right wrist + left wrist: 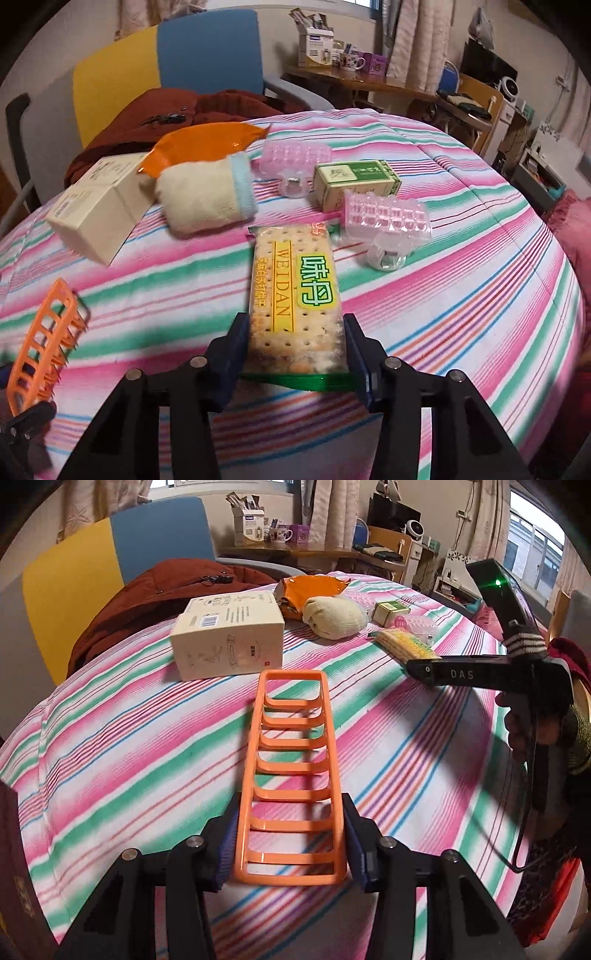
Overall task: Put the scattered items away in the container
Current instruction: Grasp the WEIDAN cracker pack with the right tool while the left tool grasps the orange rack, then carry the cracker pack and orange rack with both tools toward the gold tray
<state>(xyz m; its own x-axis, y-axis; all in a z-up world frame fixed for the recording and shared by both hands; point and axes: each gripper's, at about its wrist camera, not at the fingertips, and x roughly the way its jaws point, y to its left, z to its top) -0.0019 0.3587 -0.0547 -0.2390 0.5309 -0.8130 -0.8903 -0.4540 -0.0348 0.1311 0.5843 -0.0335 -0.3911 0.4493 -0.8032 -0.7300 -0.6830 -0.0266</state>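
Claws on slatted orange rack

left claw clamped, right claw clamped

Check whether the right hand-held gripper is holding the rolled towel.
No, the right hand-held gripper is shut on the cracker pack, while the towel lies apart on the striped bedspread.
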